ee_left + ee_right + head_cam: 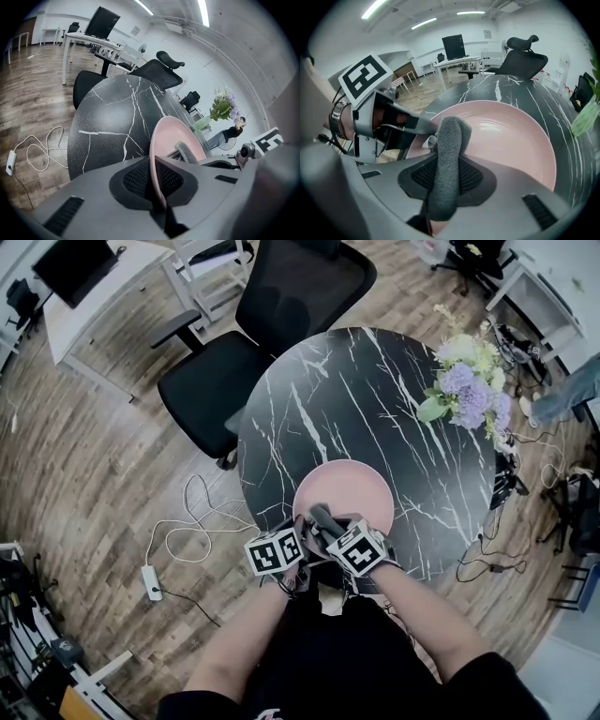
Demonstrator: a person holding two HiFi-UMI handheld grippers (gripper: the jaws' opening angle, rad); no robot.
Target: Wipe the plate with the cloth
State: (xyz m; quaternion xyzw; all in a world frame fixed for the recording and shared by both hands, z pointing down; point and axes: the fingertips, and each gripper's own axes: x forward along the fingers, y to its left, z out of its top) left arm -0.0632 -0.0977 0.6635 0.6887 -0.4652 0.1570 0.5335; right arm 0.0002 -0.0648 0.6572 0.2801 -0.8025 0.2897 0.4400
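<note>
A pink plate (349,488) lies at the near edge of the round black marble table (375,399). My left gripper (296,532) is shut on the plate's near-left rim; in the left gripper view the plate (176,136) stands edge-on between the jaws of that gripper (157,180). My right gripper (323,526) is shut on a folded grey cloth (325,517). In the right gripper view the cloth (447,159) sticks out from this gripper (445,180) over the plate (511,140), near its left side. The cloth (187,151) also shows in the left gripper view.
A bunch of purple and white flowers (469,390) stands at the table's right edge. A black office chair (272,315) is at the far side. A white cable and power strip (155,577) lie on the wood floor at left.
</note>
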